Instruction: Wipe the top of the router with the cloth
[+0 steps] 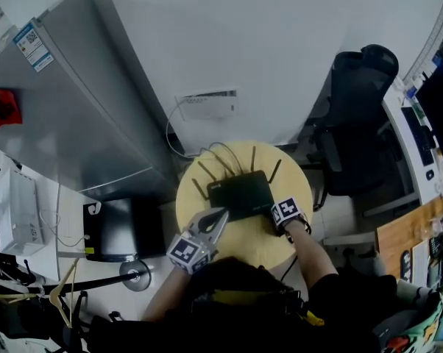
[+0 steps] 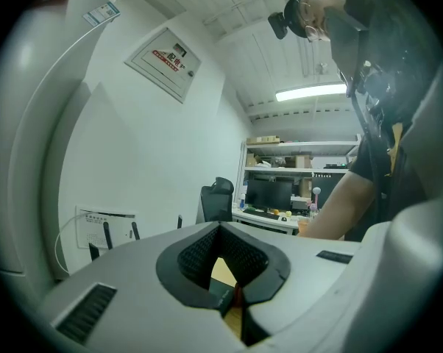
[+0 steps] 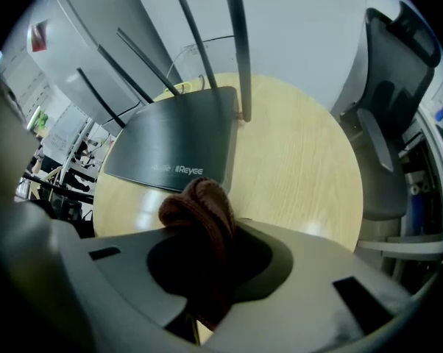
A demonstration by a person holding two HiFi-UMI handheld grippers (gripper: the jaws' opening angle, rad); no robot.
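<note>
Pinching the brown cloth [image 3: 199, 212], the right claw [image 3: 204, 259] sits at the router's [image 1: 241, 195] near edge on the round desk [image 1: 269, 247]; the left claw [image 1: 217, 217], closed and empty, lies just beside its near-left corner.
</note>
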